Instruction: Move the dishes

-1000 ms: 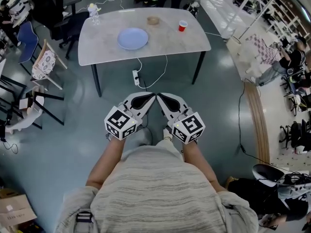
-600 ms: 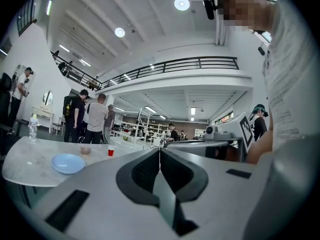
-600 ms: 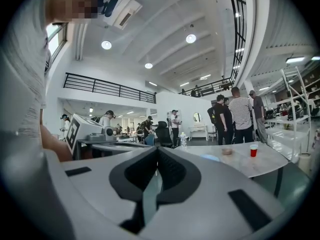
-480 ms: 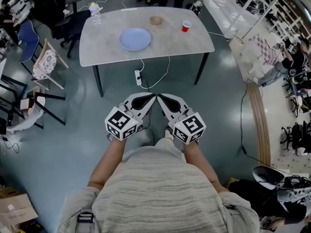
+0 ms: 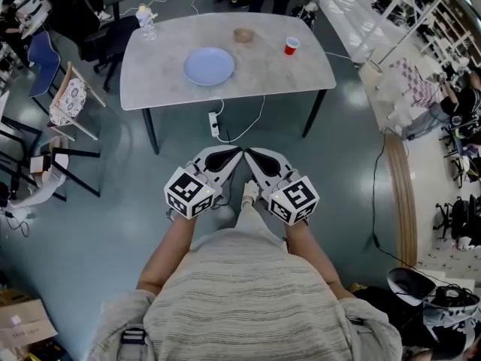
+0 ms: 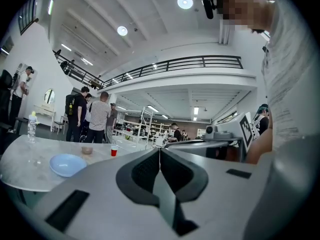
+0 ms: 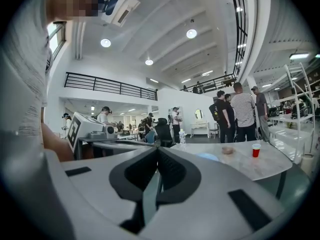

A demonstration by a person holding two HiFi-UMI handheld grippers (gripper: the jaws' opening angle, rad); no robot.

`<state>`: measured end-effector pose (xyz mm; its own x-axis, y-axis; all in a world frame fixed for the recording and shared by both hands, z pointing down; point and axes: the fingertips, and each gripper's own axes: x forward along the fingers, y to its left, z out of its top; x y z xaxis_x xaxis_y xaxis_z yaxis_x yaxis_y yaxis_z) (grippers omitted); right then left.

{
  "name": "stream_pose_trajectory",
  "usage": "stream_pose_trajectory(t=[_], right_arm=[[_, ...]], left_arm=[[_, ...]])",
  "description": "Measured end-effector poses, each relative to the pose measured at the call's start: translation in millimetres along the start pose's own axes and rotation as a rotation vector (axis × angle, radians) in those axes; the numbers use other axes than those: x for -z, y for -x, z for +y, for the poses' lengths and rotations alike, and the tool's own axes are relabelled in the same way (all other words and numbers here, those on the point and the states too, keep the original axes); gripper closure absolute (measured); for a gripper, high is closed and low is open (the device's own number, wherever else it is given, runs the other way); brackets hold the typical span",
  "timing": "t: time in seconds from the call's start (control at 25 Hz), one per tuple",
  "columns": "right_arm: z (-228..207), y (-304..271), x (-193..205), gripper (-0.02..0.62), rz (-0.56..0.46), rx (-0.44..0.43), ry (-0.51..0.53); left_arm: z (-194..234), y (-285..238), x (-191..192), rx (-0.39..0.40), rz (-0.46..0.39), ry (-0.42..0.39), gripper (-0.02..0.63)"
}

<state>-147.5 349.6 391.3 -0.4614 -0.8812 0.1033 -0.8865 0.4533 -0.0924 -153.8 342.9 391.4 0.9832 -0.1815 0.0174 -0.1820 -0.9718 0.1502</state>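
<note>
Dishes sit well apart from my tools. Lower centre: left tool (image 5: 234,153) and right tool (image 5: 251,154), each pressed together, empty. Upper frame: bench (image 5: 278,74) bearing blue plate (image 5: 210,66), then small bowl (image 5: 242,34), red cup (image 5: 291,46), bottle (image 5: 145,19).

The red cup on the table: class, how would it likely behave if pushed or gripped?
The red cup looks like a small disposable cup, so it is probably light and easily crushed by tight jaws. It stands upright on the smooth tabletop, so a sideways push would likely slide or tip it. Its contents can't be seen.
</note>
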Motion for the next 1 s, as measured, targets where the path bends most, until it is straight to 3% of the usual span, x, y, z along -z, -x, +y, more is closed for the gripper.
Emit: stream_pose_trajectory(t=[0.6, 1.0], right_arm=[[-185.6, -56.8, -36.0, 0.578, -0.020, -0.046, 0.000], [-266.0, -85.2, -47.4, 0.578, -0.013, -0.112, 0.020]], left_arm=[[106.6, -161.7, -30.6, -0.028, 0.014, -0.024, 0.584], [158.1, -231.2, -38.8, -0.100, 0.003, -0.032, 0.584]])
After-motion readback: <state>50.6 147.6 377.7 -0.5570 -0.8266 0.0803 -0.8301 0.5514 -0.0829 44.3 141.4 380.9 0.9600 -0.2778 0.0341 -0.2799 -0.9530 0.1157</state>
